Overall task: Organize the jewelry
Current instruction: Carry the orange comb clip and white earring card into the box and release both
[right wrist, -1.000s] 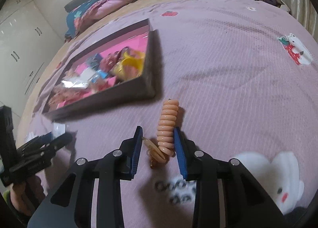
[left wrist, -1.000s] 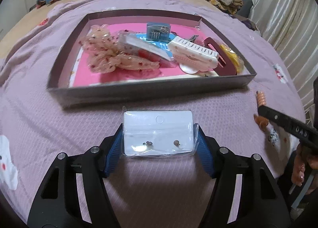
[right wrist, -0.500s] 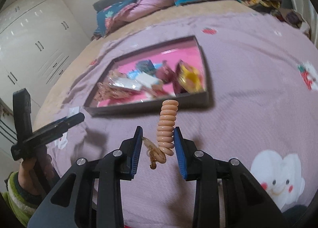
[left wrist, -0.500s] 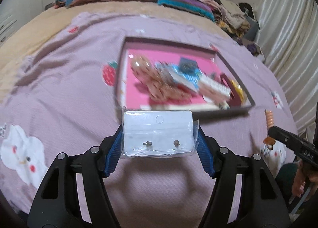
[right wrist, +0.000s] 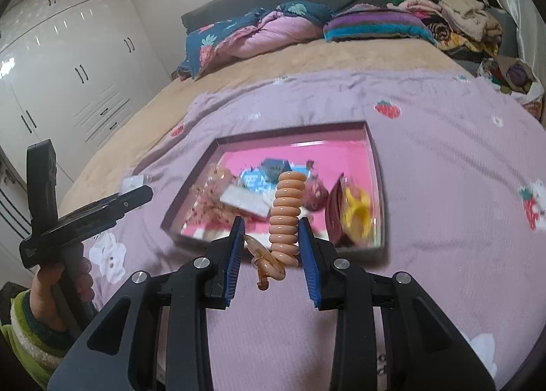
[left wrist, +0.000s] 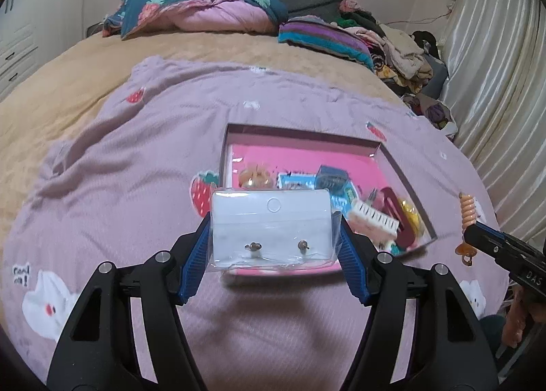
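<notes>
My left gripper (left wrist: 273, 241) is shut on a clear packet holding a white card with two small earrings (left wrist: 271, 229), held in the air over the near edge of the shallow box (left wrist: 300, 133). My right gripper (right wrist: 273, 244) is shut on an orange coiled hair tie (right wrist: 286, 217) with an amber clip hanging from it, also lifted above the box's near edge (right wrist: 273, 130). The box has a pink floor and holds a white comb clip (left wrist: 373, 218), a maroon clip, a yellow clip (right wrist: 358, 212), a scrunchie and blue packets. The right gripper shows at the right of the left wrist view (left wrist: 469, 239).
The box sits on a purple blanket (left wrist: 136, 159) printed with strawberries and bunnies, over a tan bedspread. Folded quilts and a clothes pile (left wrist: 392, 46) lie at the bed's head. White wardrobes (right wrist: 68, 67) stand left, a curtain (left wrist: 494, 84) right.
Both grippers have risen well above the bed with their loads, so the box now looks smaller and farther below. The grips on the earring packet and the hair tie are unchanged.
</notes>
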{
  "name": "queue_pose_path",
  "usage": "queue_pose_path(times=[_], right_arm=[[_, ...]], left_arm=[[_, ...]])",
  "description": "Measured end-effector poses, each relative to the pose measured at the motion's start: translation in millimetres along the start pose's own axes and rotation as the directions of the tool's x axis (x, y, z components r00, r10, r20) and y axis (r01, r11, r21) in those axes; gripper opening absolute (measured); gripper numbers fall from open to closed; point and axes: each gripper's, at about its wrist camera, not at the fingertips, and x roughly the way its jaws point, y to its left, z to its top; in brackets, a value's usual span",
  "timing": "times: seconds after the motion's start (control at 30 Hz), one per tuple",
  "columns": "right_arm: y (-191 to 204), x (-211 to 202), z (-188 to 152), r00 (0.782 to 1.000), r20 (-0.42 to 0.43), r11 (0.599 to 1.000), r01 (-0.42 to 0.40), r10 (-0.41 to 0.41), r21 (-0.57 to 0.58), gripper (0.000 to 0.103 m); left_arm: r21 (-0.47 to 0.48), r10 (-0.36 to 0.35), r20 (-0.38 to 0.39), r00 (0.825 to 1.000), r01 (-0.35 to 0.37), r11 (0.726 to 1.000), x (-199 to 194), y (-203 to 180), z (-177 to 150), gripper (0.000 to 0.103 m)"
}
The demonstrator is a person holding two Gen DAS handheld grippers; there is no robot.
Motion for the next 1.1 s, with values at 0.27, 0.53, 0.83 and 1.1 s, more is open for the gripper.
queue_pose_path(times=[0.27, 0.53, 0.83, 1.1], right_arm=[[-1.3, 15.3, 22.6, 0.999, 0.021, 0.999, 0.039, -0.038, -0.031, 0.031], [-11.5, 55.9, 25.5, 0.995, -0.036, 0.994, 0.09, -0.092, -0.065, 0.031], [-22.7, 94.6, 17.1, 0.987, -0.105, 0.99, 0.116, -0.125, -0.08, 0.032], [-25.1, 106.7, 15.5, 0.985, -0.126, 0.992, 0.11, -0.118, -0.064, 0.041]], left_arm=[[0.027, -0.019, -0.004, 1.0, 0.019, 0.999, 19.1, -12.4, 14.3, 0.059], [0.037, -0.029, -0.059, 0.998, 0.031, 0.999, 48.8, -17.4, 10.2, 0.059], [0.036, -0.025, -0.117, 0.993, 0.03, 0.999, 72.9, -14.9, 1.3, 0.059], [0.033, -0.02, -0.144, 0.989, 0.025, 0.999, 82.1, -12.8, -6.1, 0.059]])
